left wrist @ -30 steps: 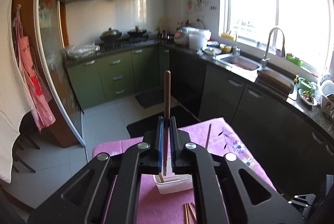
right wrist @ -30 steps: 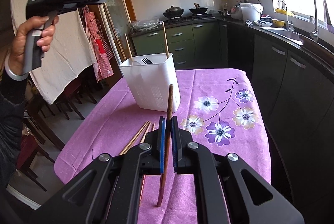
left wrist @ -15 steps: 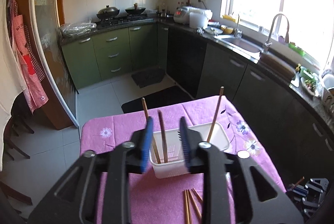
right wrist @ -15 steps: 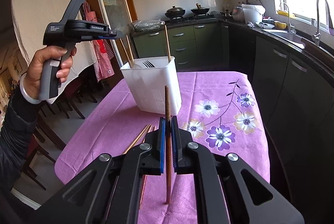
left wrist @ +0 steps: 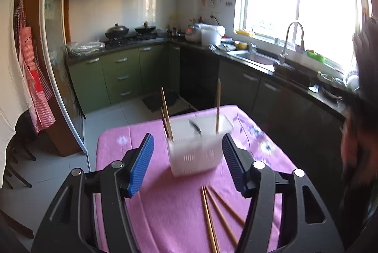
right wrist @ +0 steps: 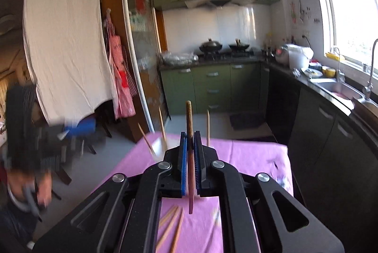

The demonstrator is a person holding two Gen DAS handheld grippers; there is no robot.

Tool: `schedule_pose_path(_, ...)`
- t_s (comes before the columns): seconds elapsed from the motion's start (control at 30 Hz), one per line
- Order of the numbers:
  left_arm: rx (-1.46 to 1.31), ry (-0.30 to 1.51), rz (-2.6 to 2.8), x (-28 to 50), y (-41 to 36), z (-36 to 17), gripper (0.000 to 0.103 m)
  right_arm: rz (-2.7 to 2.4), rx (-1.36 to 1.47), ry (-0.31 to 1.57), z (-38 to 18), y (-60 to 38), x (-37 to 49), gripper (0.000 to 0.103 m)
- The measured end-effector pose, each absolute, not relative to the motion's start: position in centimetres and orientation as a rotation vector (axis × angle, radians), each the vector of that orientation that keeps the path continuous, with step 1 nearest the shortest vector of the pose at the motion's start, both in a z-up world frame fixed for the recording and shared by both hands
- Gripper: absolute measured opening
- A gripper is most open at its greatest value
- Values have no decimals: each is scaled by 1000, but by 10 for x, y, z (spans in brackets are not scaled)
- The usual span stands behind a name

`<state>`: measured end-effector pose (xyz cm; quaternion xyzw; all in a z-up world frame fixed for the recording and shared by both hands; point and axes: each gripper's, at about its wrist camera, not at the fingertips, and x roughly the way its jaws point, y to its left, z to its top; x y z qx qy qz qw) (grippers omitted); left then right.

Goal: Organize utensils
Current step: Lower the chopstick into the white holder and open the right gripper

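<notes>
The left gripper [left wrist: 187,163] tilts down toward the pink tablecloth [left wrist: 165,205], its blue pads [left wrist: 141,164] spread apart and just now widening, with nothing between them; the white utensil holder [left wrist: 196,156] stands on the cloth beyond the gap, untouched. In the right wrist view the left hand [right wrist: 30,191] shows as a blur at the table's left side. The right gripper [right wrist: 190,146] is angled slightly downward and clamped tight on a dark brown chopstick [right wrist: 189,120], which stands nearly upright, its long axis vertical, one end above the jaws and the other below them, over the cloth. Pale chopsticks [left wrist: 166,111] lean in the holder, and more loose chopsticks [left wrist: 212,217] lie flat on the cloth nearer the grippers.
</notes>
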<state>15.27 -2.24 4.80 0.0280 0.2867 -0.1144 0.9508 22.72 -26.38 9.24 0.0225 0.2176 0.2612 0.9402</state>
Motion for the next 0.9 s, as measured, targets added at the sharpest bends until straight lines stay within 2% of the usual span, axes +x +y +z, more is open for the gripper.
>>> schedule_pose_path(0.2, 48, 632, -238, 139, -12, 27, 57, 510, 86, 388, 135, -246, 272, 6)
schedule_pose_path(0.33, 35, 652, -237, 135, -4, 18, 57, 471, 79, 403, 140, -234, 300, 6)
schedule_pose_path(0.67, 26, 697, -242, 132, 0, 2, 57, 438, 6, 573, 69, -201, 349, 6)
schedule_pose_path(0.9, 31, 704, -244, 130, -4, 2, 57, 455, -19, 605, 51, -191, 349, 7)
